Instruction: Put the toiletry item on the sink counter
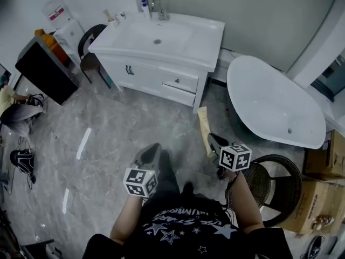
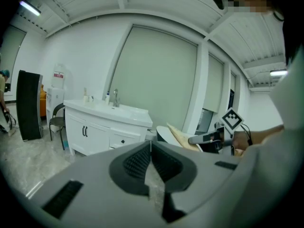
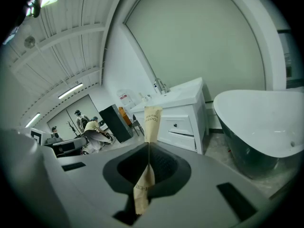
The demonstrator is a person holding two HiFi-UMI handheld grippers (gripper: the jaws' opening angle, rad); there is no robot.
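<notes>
The right gripper (image 1: 214, 144) pinches the thin paper toothbrush packet (image 1: 204, 124) by its lower end, well apart from the white sink bench (image 1: 209, 32); held so narrowly, it could swivel or slip out on the walk. The left gripper (image 1: 152, 154) is closed, empty. Glossy grey floor (image 1: 118, 123), tub (image 1: 269, 104) at right

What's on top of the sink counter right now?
On the sink counter: a faucet, a small blue-capped bottle beside it, and small items at its back left corner, too small to identify. Nothing looks covered. The toothbrush packet is in the right gripper.
</notes>
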